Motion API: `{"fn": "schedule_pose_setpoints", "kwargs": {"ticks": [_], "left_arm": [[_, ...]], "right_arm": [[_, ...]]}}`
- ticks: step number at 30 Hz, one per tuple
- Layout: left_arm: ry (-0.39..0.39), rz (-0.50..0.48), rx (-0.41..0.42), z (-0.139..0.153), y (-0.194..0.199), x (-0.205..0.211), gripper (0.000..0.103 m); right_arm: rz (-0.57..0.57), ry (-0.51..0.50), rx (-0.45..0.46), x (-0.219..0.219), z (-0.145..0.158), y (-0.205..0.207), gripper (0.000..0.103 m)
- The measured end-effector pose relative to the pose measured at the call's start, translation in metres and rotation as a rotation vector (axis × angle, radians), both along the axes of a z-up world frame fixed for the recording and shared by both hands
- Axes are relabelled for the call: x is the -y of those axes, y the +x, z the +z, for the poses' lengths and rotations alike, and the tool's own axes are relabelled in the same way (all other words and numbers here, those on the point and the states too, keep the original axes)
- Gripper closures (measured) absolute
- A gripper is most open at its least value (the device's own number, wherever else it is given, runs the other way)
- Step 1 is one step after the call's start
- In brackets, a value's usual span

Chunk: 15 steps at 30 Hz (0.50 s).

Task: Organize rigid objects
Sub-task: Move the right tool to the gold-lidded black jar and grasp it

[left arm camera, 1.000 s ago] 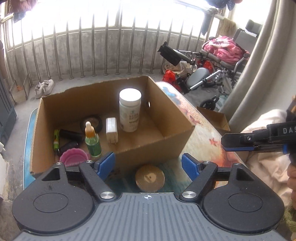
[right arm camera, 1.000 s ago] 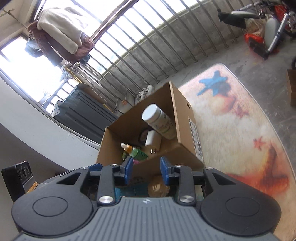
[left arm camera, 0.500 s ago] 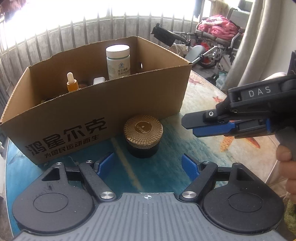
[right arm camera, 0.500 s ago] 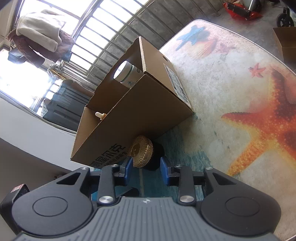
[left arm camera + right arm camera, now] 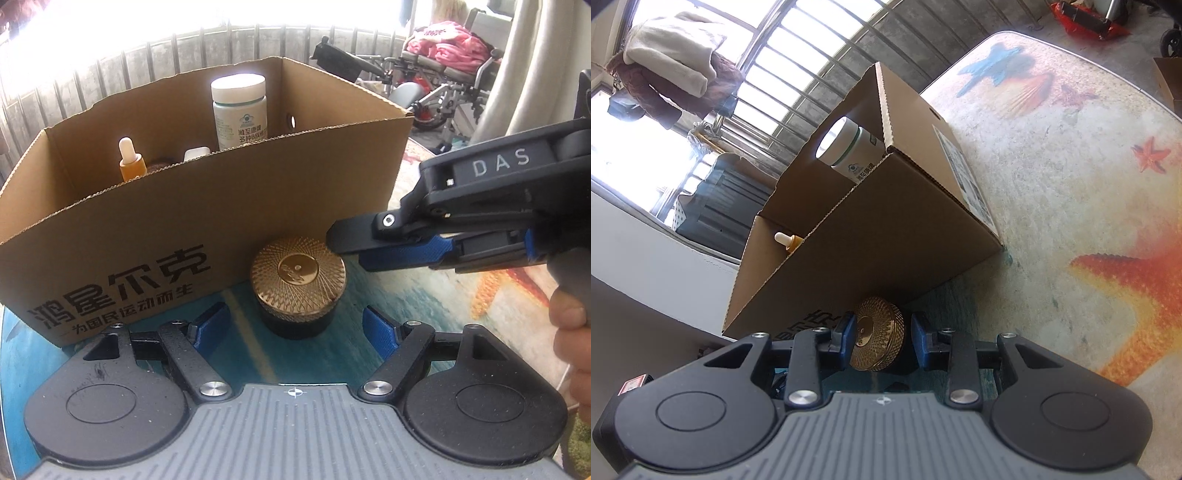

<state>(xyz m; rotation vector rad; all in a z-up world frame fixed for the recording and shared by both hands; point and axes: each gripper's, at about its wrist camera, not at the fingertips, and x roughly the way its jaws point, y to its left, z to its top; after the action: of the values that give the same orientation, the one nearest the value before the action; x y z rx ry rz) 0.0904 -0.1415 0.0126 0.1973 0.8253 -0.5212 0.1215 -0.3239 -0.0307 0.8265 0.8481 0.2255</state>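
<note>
One round black jar with a ribbed gold metal lid (image 5: 298, 277): it stands on the blue part of the printed tabletop (image 5: 424, 295), straight ahead of my left tongs (image 5: 296, 325) and just in front of the box wall, close to it; whether they touch I cannot tell. My left tongs are spread wide, one blue pad on either side of the jar and short of it, holding nothing.

My right tongs (image 5: 882, 338) come in from the right of the left pair. Their jaws stand partly apart, and the gold lid (image 5: 877, 332) shows in the gap between the two blue pads. Seen from the left tongs, the fingertips (image 5: 343, 240) sit over the lid's right edge; I cannot tell whether a pad touches it. No grip.

One open brown cardboard box with black printed characters on its near wall (image 5: 184, 229), beyond both pairs of tongs. Counted above its rim:
- one white plastic bottle with a white screw cap (image 5: 239, 110), upright, toward the far right corner;
- one amber dropper bottle with a white bulb (image 5: 129, 160), left of it;
- one white top of something (image 5: 197, 152), between the two, mostly hidden.

One hand (image 5: 572, 332) on the right tongs' handle.
</note>
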Motion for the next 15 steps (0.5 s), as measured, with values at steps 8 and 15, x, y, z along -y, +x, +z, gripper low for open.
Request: {"fn": "schedule_pose_setpoints", "kwargs": {"ticks": [8,15], "left_arm": [[0.019,0.015,-0.029,-0.009,0.007,0.007,0.025],[0.008,0.031,-0.038,-0.009,0.011,0.005,0.041]], "right_arm": [[0.029,-0.069,-0.026,-0.010,-0.008,0.022,0.070],[0.058,-0.072,-0.031,-0.016,-0.007,0.028,0.071]]}}
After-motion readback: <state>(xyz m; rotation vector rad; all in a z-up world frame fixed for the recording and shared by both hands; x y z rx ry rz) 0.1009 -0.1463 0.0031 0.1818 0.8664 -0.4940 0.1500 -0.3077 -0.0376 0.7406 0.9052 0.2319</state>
